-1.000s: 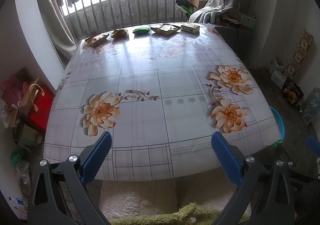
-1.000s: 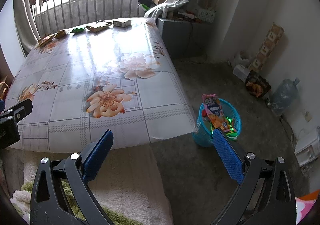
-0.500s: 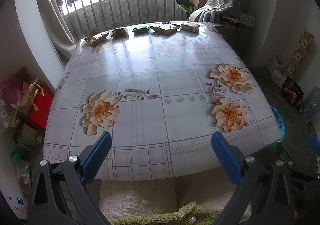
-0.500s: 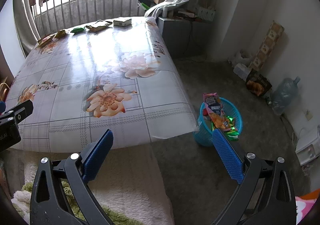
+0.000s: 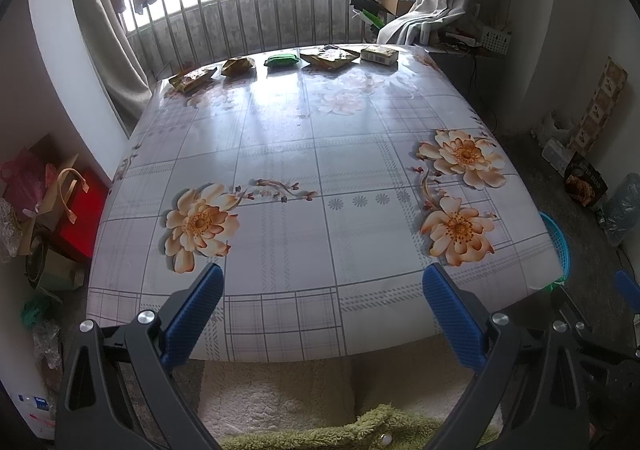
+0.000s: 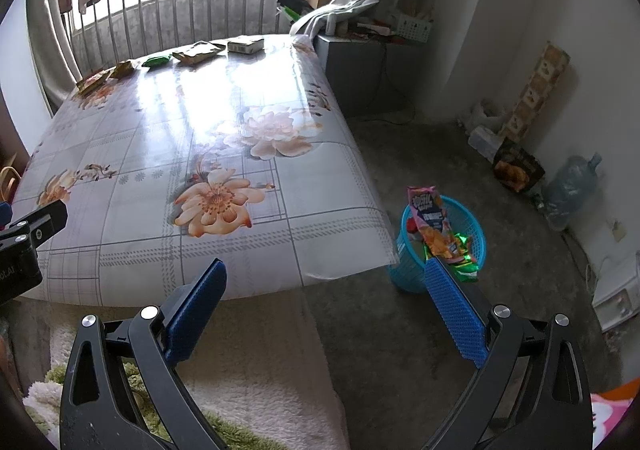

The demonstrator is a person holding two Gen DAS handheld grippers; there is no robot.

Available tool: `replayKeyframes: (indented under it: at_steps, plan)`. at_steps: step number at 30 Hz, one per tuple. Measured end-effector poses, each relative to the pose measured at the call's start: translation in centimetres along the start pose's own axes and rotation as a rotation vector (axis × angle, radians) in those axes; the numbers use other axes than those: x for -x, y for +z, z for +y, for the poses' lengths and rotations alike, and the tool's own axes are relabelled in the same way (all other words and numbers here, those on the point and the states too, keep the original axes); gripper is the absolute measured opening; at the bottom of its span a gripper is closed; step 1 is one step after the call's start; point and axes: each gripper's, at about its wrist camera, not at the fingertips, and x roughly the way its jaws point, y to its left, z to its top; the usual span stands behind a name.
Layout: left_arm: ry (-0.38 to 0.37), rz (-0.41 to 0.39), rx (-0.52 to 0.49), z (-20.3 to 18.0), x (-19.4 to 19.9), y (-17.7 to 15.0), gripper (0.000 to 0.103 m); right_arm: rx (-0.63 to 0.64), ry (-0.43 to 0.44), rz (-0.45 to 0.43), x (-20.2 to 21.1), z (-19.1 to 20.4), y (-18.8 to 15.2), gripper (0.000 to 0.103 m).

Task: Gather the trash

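Note:
Several pieces of trash lie in a row along the table's far edge: a brown wrapper [image 5: 191, 79], a crumpled brown packet [image 5: 239, 65], a green packet [image 5: 282, 59], a flat brown wrapper [image 5: 330, 58] and a small box [image 5: 379, 54]. They also show in the right wrist view, with the green packet [image 6: 157, 59] among them. A blue waste basket [image 6: 442, 244] with snack wrappers stands on the floor off the table's right corner. My left gripper [image 5: 322, 286] is open and empty above the near table edge. My right gripper [image 6: 324, 284] is open and empty near the basket.
The table [image 5: 320, 154] has a glossy flowered cloth. A metal railing [image 5: 256, 10] and curtains stand behind it. Bags and a red box [image 5: 80, 218] sit on the floor at the left. A water bottle [image 6: 570, 186] and boxes line the right wall.
Both grippers hold nearly still and stay open. The views shift only slightly.

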Motion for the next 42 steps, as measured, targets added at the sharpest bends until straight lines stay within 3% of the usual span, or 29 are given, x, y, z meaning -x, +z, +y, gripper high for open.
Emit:
replayKeyframes:
  at_steps: [42]
  plan:
    - [-0.005,0.022,-0.001,0.32,-0.38,-0.13,0.098,-0.009,0.001,0.004,0.10,0.24,0.05,0.095]
